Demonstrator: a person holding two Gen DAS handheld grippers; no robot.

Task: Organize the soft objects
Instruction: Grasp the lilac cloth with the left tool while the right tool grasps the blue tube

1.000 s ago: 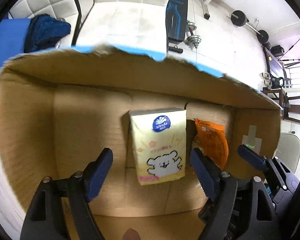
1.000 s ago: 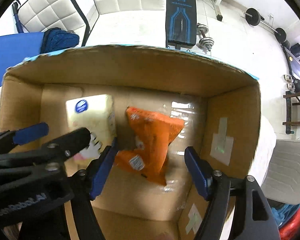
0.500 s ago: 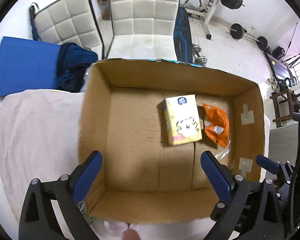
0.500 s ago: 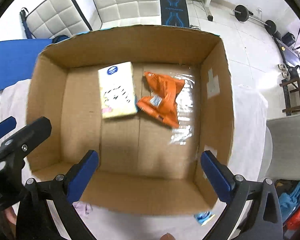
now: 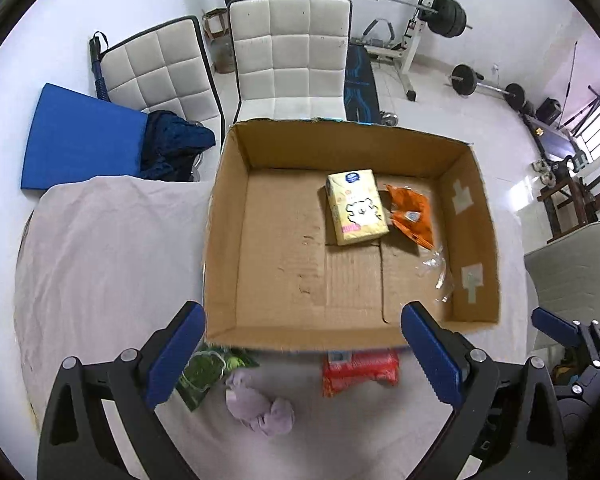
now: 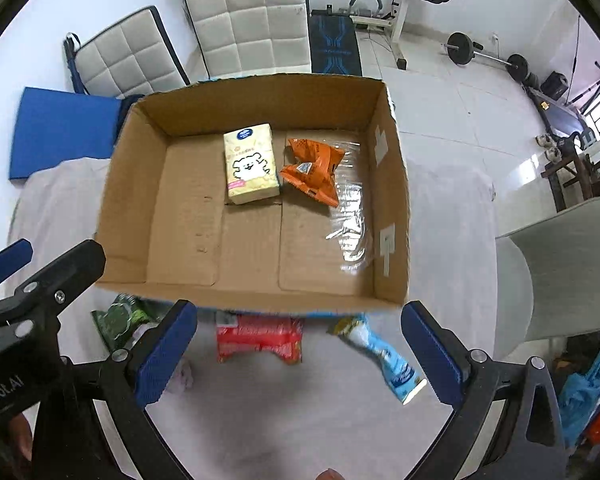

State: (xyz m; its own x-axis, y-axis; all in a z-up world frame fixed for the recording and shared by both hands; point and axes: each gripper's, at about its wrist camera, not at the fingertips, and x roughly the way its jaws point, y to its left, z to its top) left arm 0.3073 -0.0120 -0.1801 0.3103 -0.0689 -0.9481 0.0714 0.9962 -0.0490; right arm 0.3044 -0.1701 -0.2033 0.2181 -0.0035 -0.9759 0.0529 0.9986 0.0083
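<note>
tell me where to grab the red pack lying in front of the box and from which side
Probably from straight above, pinching the red pack across its short span, one finger on the edge by the cardboard box, one on the near edge. It lies flat on the cloth, partly tucked under the box's near wall, so drawing it toward you first may help. The open right gripper hangs right over it.

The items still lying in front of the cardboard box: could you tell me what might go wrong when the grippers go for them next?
1. The red packet and green packet are partly tucked under the cardboard box front wall, so a grab could nudge the box.
2. The purple plush lies close beside the green packet, so the open left gripper might catch both.
3. The blue pouch lies flat on the cloth, so the open right gripper may pinch fabric.
</note>
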